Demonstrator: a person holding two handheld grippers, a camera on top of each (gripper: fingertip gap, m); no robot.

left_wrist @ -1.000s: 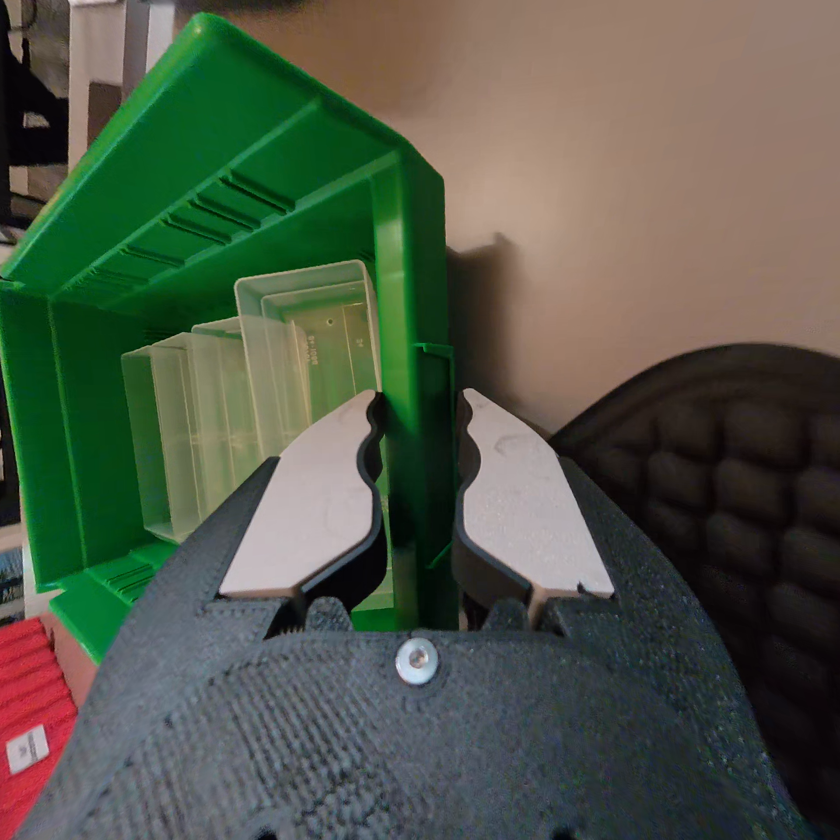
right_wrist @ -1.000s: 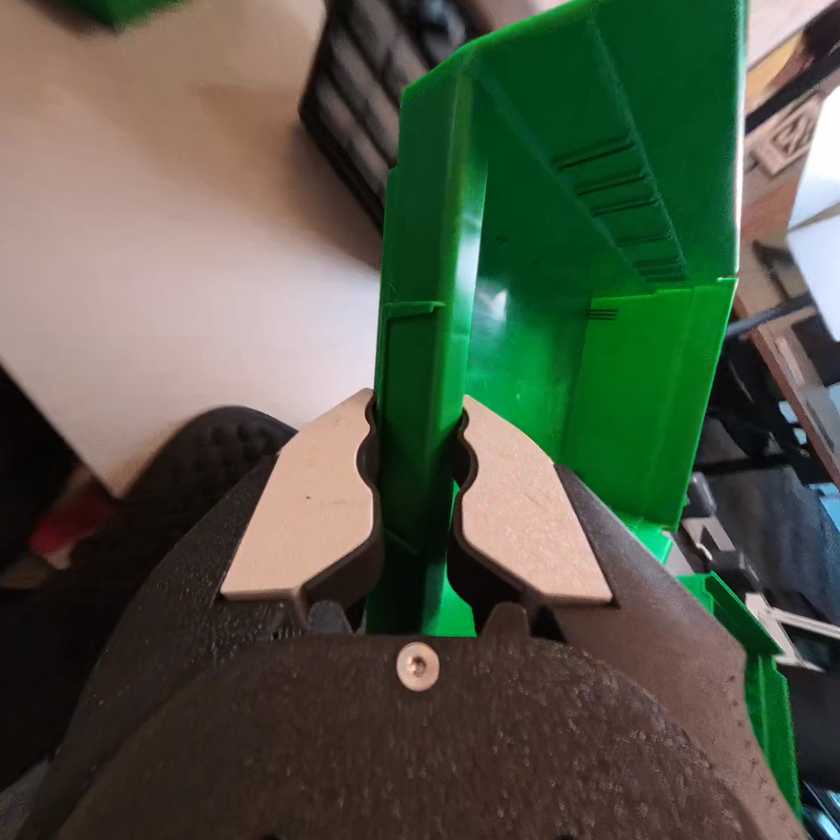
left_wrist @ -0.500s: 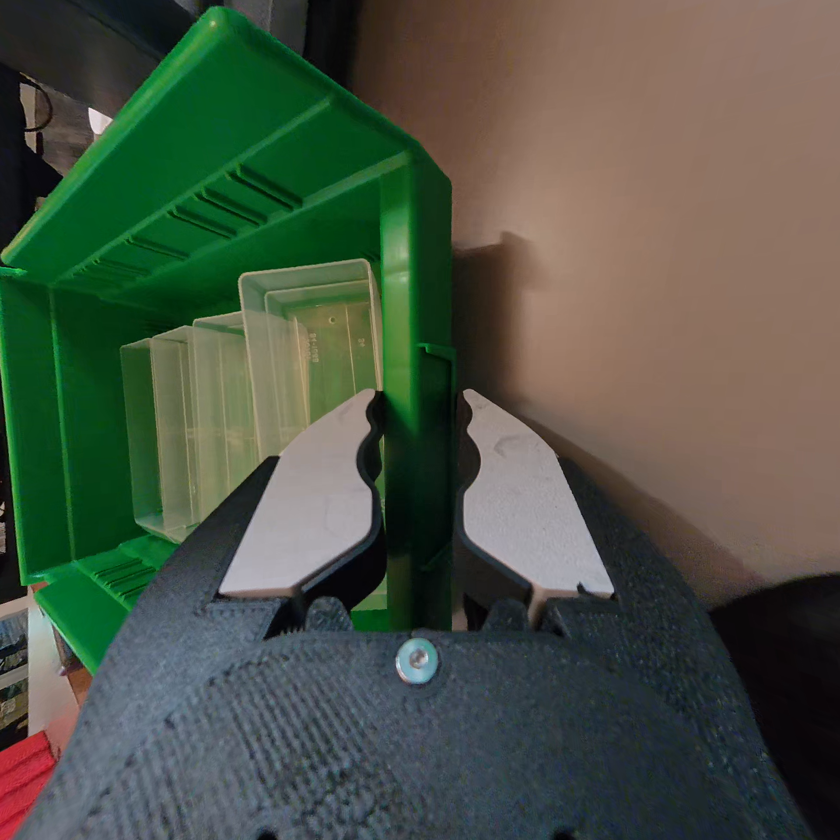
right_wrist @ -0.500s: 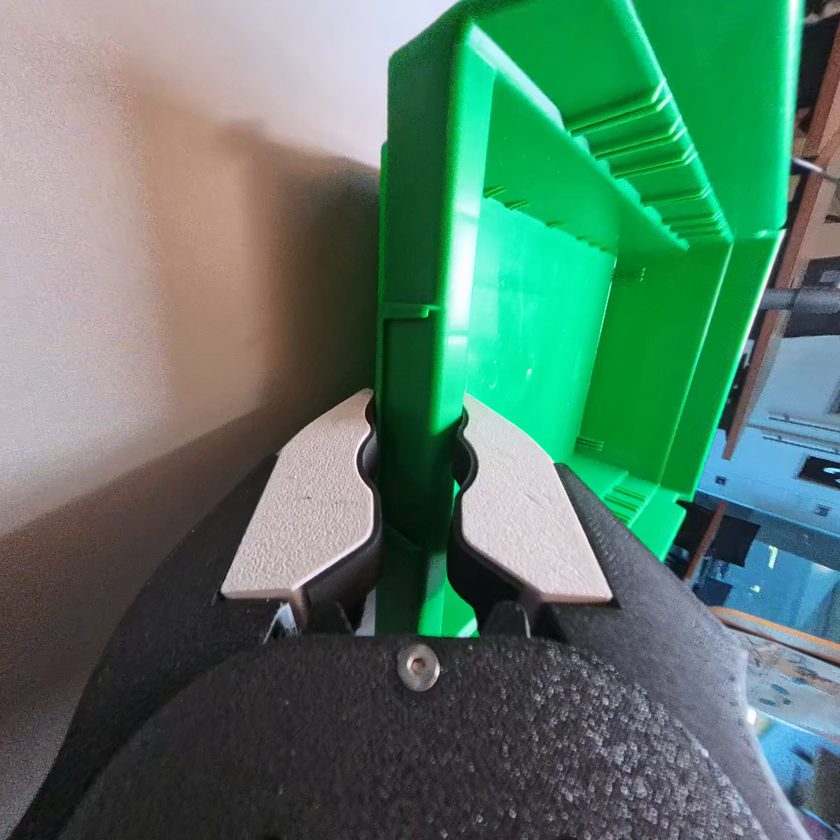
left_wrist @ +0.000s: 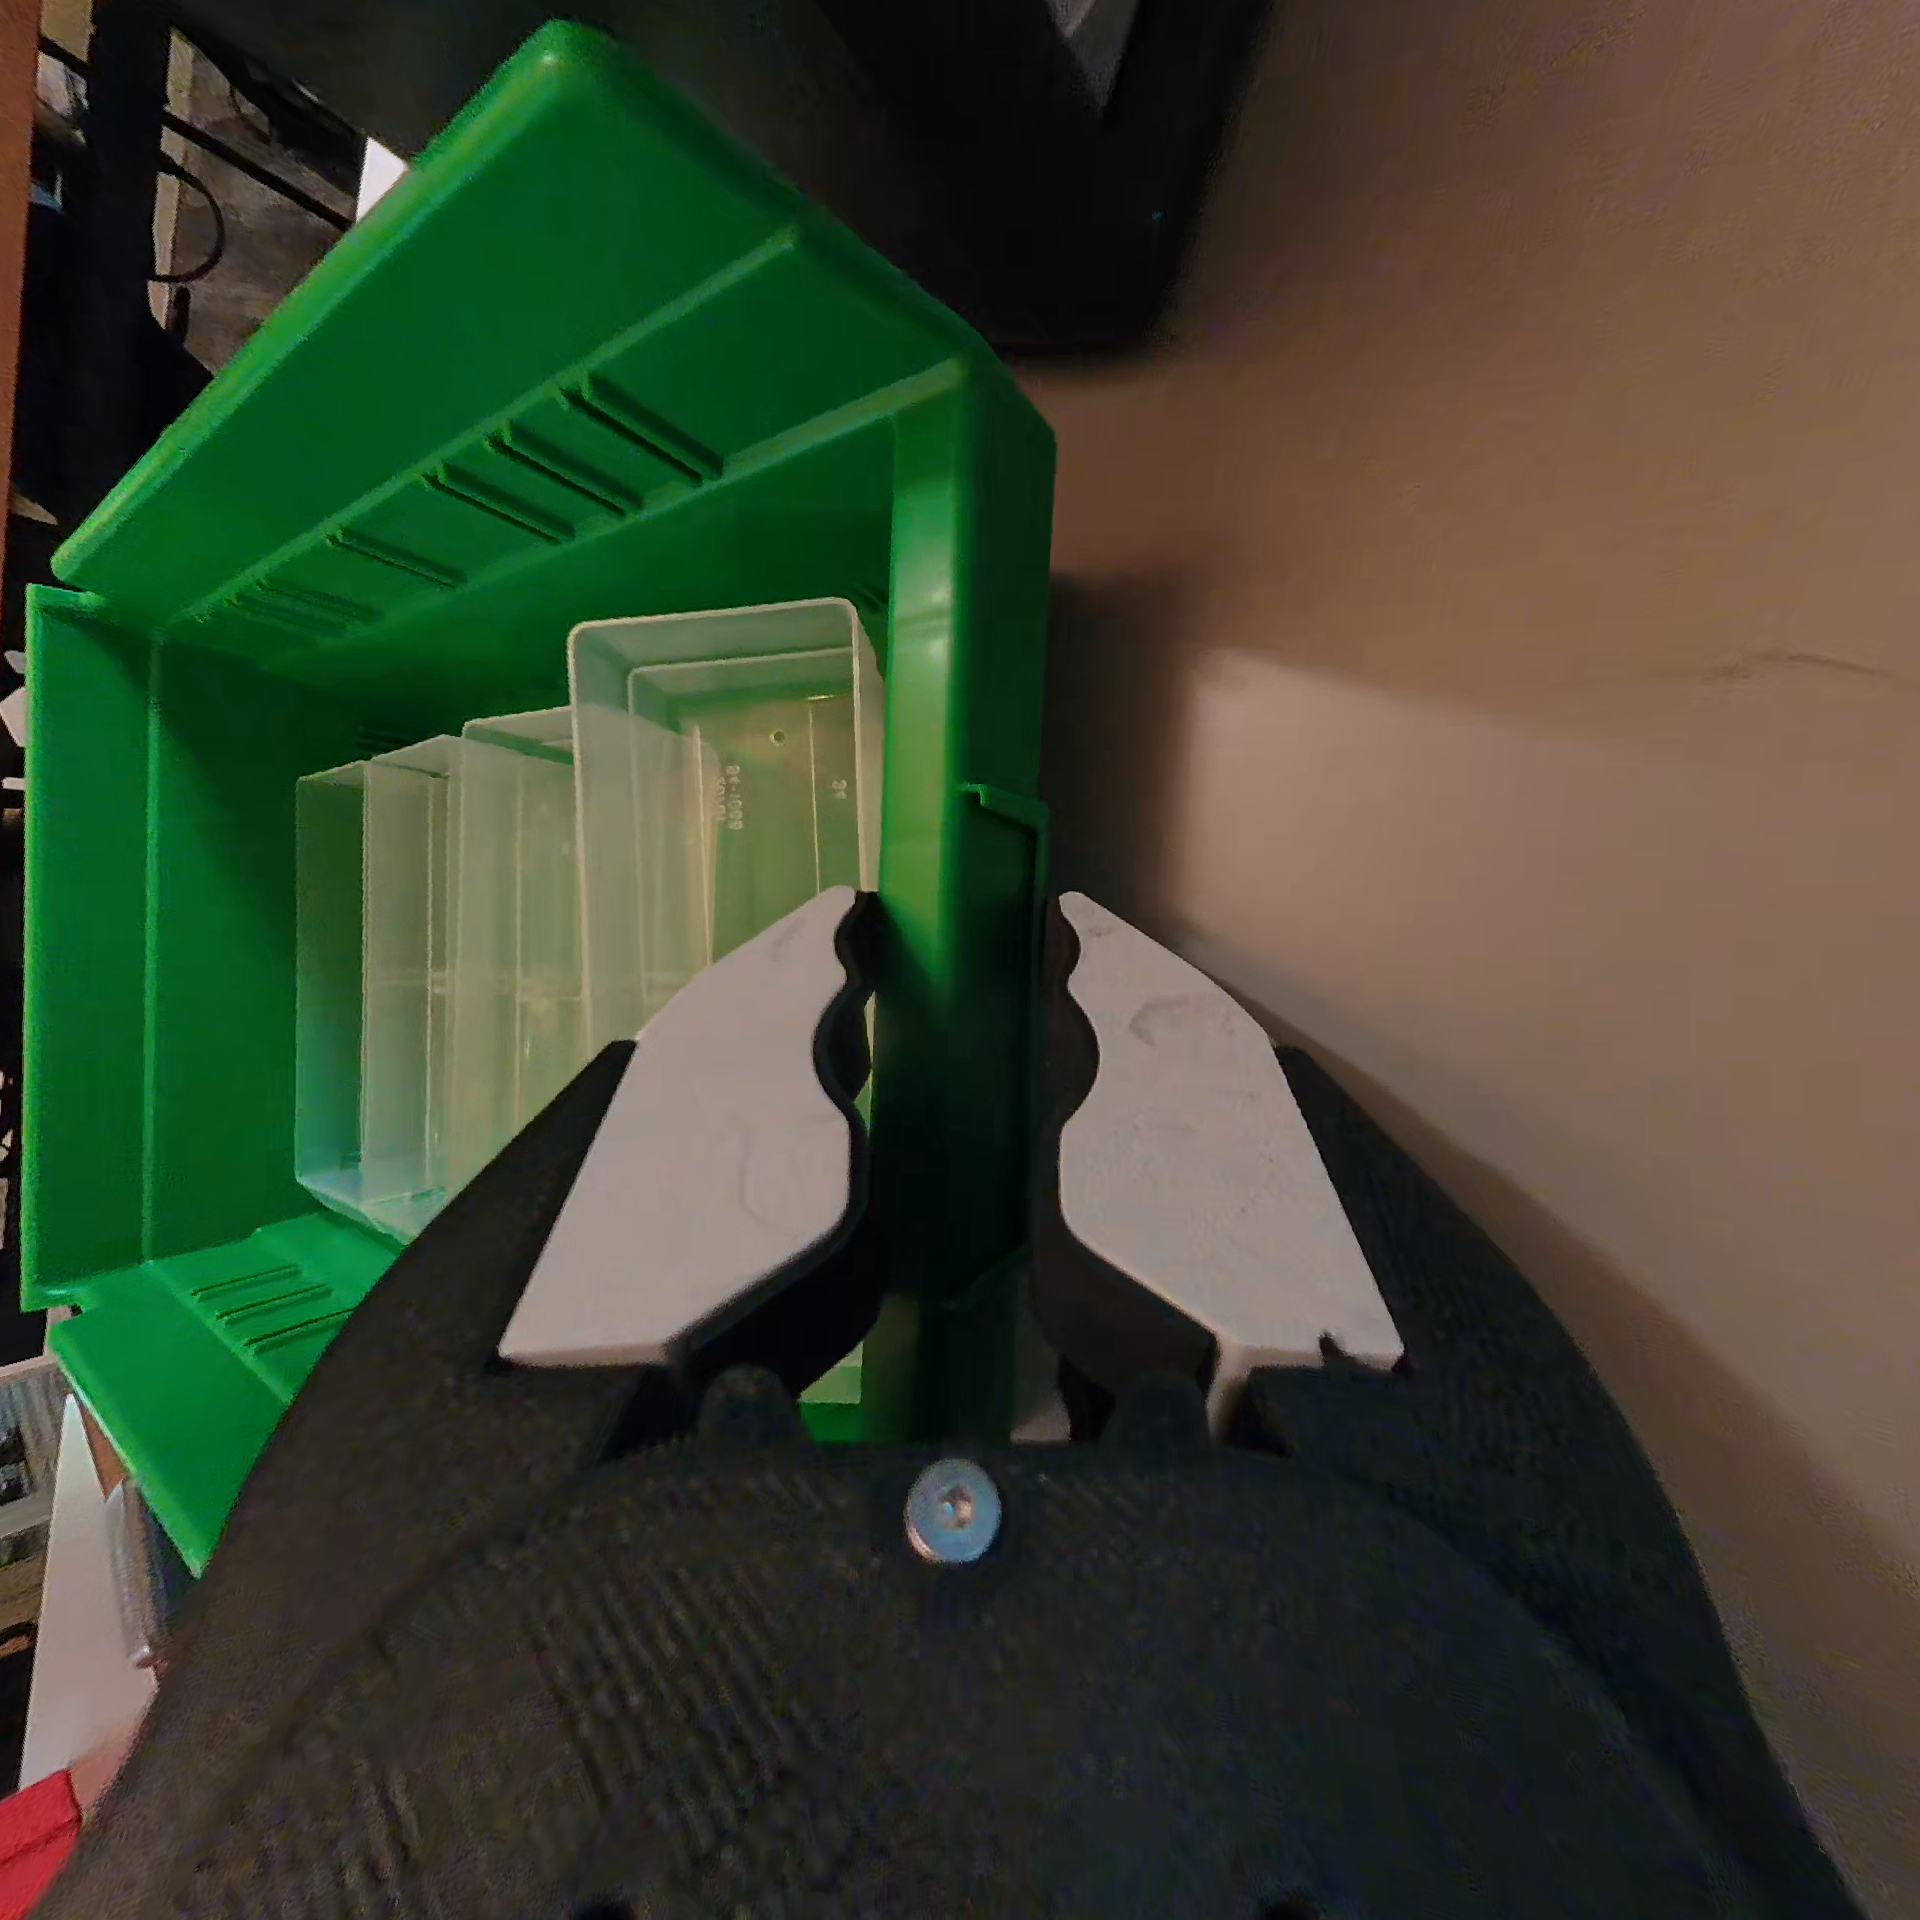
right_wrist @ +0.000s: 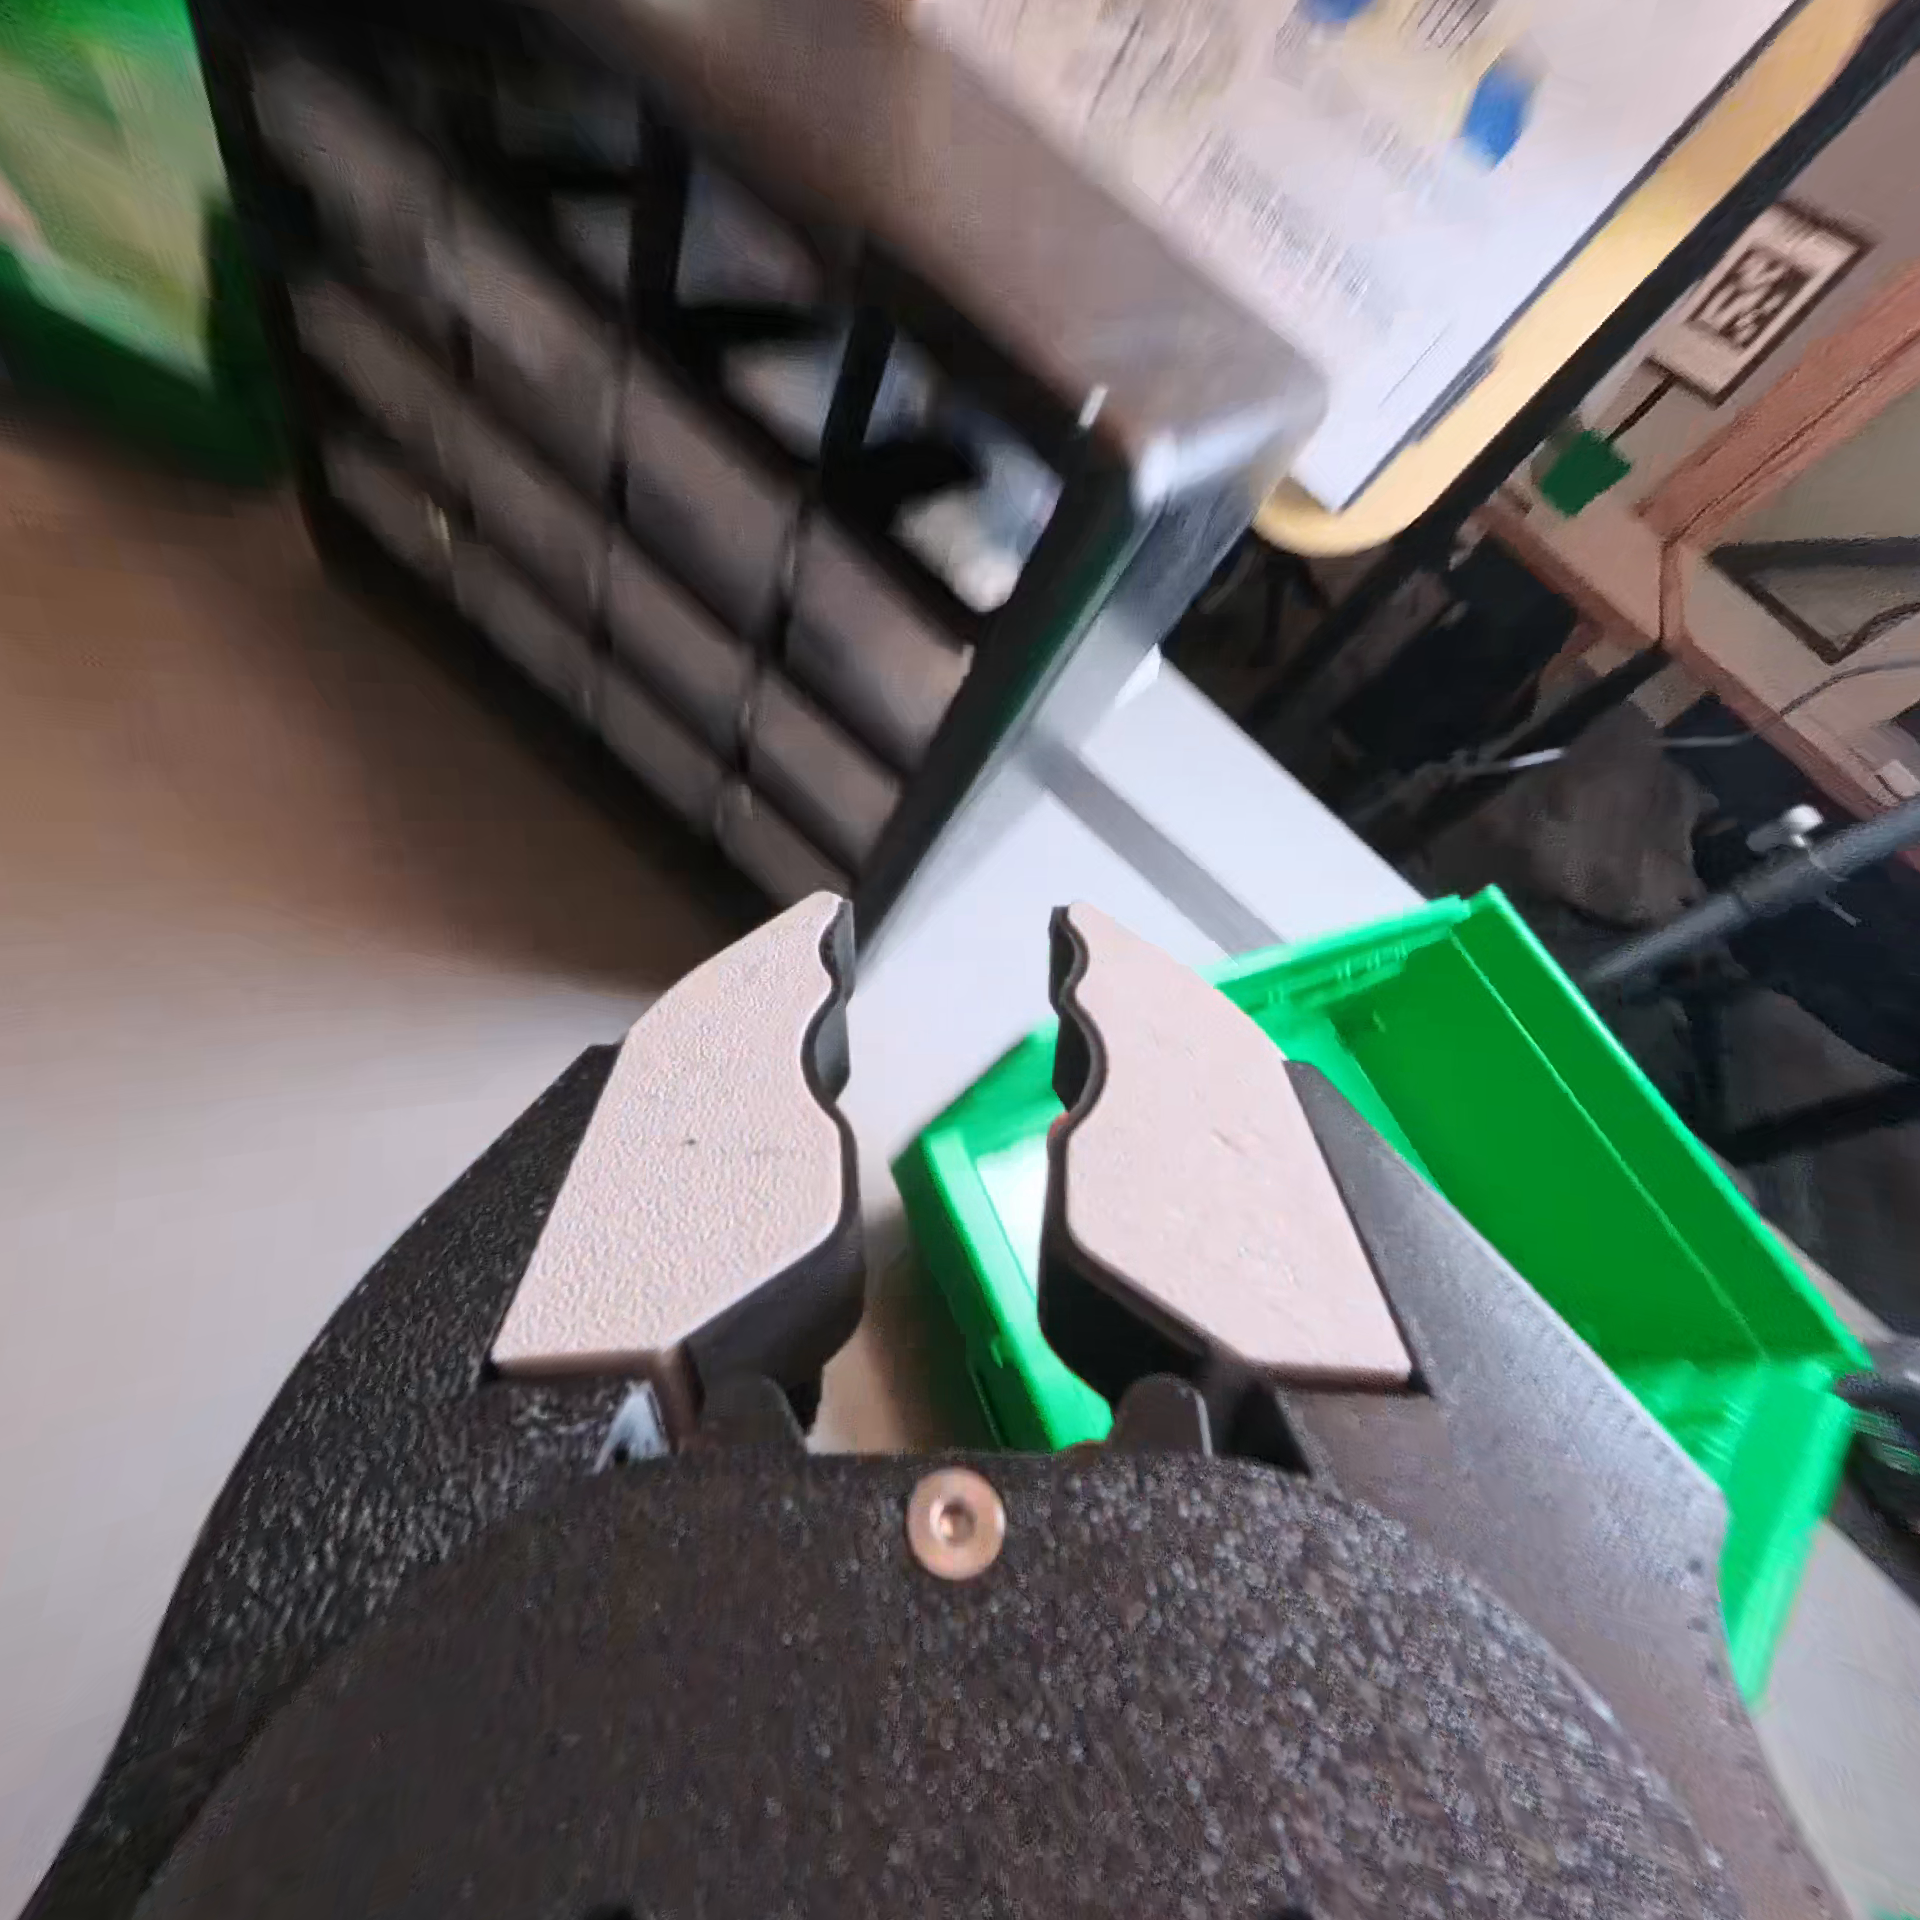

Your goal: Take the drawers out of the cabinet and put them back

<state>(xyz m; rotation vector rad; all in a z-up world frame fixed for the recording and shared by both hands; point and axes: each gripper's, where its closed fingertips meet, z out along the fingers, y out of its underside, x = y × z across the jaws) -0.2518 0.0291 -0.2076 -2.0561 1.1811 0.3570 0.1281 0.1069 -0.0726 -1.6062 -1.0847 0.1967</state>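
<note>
My left gripper (left_wrist: 956,904) is shut on one side wall of a green plastic bin (left_wrist: 468,416), which it holds tipped on its side. Several clear plastic drawers (left_wrist: 520,935) lie stacked inside the bin. My right gripper (right_wrist: 951,920) is open and empty above the table, its fingers a small gap apart. Beyond it stands the black drawer cabinet (right_wrist: 644,499), blurred, with rows of dark drawer fronts and some slots that look open. A dark edge, maybe the cabinet, shows at the top of the left wrist view (left_wrist: 1039,156).
A second green bin (right_wrist: 1507,1195) lies on the pale table (right_wrist: 260,1039) just right of my right gripper. A blurred green shape (right_wrist: 104,208) is at the top left. A yellow-edged board (right_wrist: 1455,260) and clutter stand behind the cabinet.
My right gripper has let go of the green bin's wall and swung away to face the cabinet. My left gripper still holds the bin, which has shifted slightly against the background.
</note>
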